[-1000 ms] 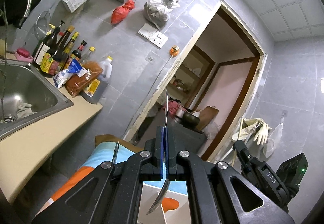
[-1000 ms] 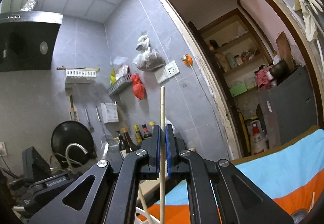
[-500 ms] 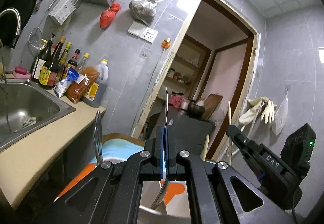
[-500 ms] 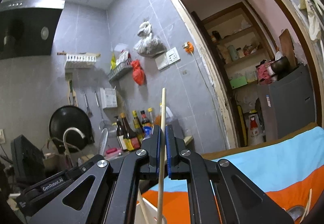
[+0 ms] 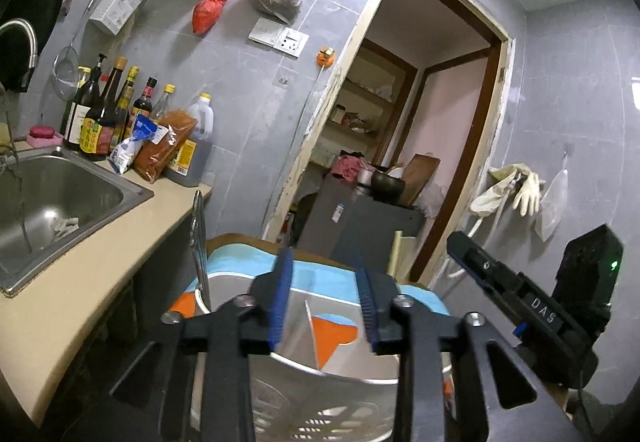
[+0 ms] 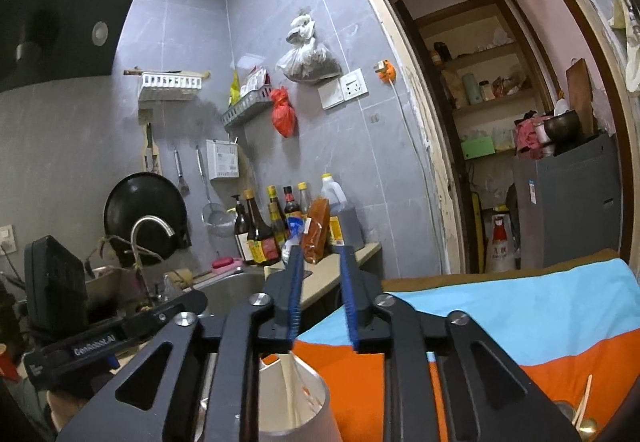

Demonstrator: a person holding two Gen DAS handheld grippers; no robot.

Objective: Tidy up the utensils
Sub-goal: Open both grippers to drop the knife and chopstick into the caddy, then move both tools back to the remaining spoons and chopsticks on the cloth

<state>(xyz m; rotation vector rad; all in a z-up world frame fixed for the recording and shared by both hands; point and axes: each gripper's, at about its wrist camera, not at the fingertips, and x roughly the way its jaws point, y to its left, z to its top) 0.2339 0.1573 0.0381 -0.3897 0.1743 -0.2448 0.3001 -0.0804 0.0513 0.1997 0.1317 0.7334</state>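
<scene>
Steel utensil holder [image 5: 320, 374], perforated, just below both grippers, standing on an orange-and-blue cloth [image 6: 520, 322]. Left gripper [image 5: 325, 306]: jaws opening, blue pads apart, nothing pressed between them; thin utensil [image 5: 311, 334] standing loose inside the holder beneath. Metal utensil handle [image 5: 198, 238] upright at the holder's left rim. Right gripper [image 6: 320, 298]: jaws opening, nothing gripped; pale chopstick [image 6: 287, 370] slanting down into the holder below. Far left: sink [image 5: 60, 198] set in a beige counter [image 5: 80, 302], bottles [image 5: 104, 114] against the grey tiled wall. Far right: doorway [image 5: 420, 122].
</scene>
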